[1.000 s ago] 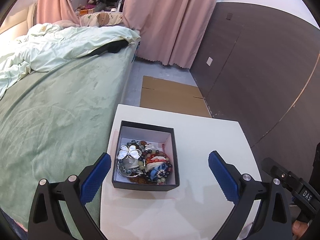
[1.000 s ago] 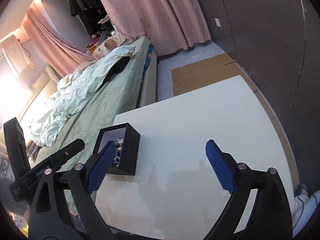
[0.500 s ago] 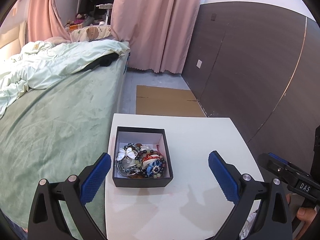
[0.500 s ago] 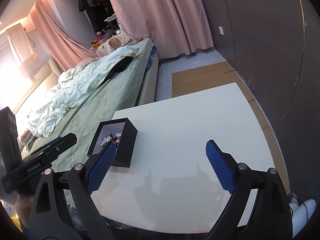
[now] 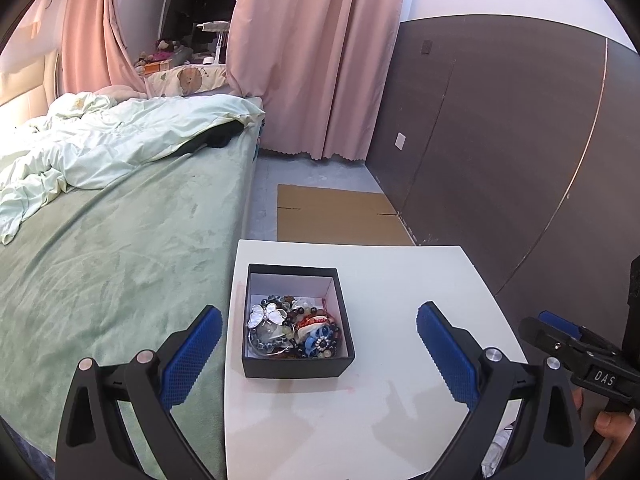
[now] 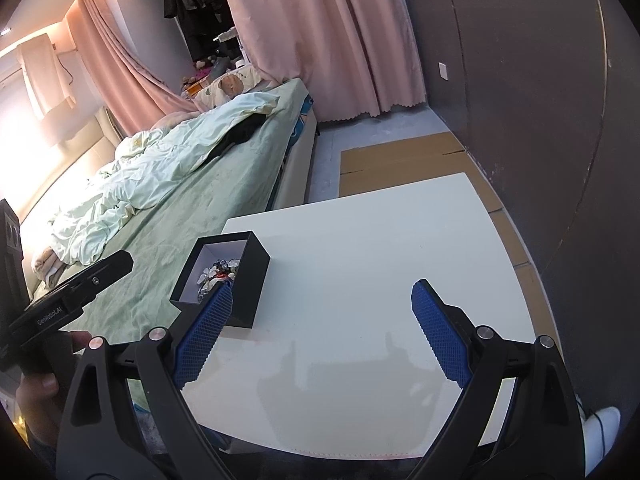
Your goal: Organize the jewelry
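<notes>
left tongs [image 5: 318, 350] | black arms, 2 blue textured pads, silver screws | right tongs [image 6: 320, 330] | same

White table with one open jewelry box, beside a bed

The white table [image 5: 400, 400] stands just beside the green-covered bed [image 5: 120, 264], with grey floor [image 5: 320, 174] beyond its far edge. A black, white-lined box [image 5: 298, 368] sits near the table's bed-side edge, open and heaped with beaded jewelry [image 5: 296, 330], a silver butterfly piece on top. The remaining tabletop is bare. A crumpled pale-green duvet [image 5: 100, 148] lies on the bed, and flattened cardboard [image 5: 336, 216] lies on the floor.
</notes>
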Demonstrator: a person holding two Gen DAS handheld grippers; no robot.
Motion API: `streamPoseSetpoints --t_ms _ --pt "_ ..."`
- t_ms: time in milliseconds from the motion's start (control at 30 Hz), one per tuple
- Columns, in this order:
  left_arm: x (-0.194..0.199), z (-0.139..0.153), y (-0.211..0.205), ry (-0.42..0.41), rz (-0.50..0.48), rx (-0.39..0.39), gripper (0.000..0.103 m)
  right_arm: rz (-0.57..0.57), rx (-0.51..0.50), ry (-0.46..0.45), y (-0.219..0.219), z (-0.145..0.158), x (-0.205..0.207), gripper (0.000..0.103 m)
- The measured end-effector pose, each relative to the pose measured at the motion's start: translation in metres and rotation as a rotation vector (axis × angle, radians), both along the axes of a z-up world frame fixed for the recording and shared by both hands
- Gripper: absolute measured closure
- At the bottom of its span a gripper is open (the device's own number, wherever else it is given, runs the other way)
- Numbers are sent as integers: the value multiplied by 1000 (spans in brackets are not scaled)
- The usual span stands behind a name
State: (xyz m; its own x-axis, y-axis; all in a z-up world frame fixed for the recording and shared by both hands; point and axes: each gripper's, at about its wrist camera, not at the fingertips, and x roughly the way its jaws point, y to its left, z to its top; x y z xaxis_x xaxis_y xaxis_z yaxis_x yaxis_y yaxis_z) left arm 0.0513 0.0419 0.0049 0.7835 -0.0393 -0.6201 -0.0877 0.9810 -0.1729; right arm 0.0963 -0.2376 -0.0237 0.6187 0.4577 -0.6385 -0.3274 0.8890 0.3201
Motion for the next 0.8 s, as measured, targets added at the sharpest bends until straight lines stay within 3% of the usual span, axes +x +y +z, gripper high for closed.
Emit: streamPoseSetpoints --t_ms 800 --pt "-7 3 -7 -15 -9 4 8 -6 8 -1 -1 1 -3 12"
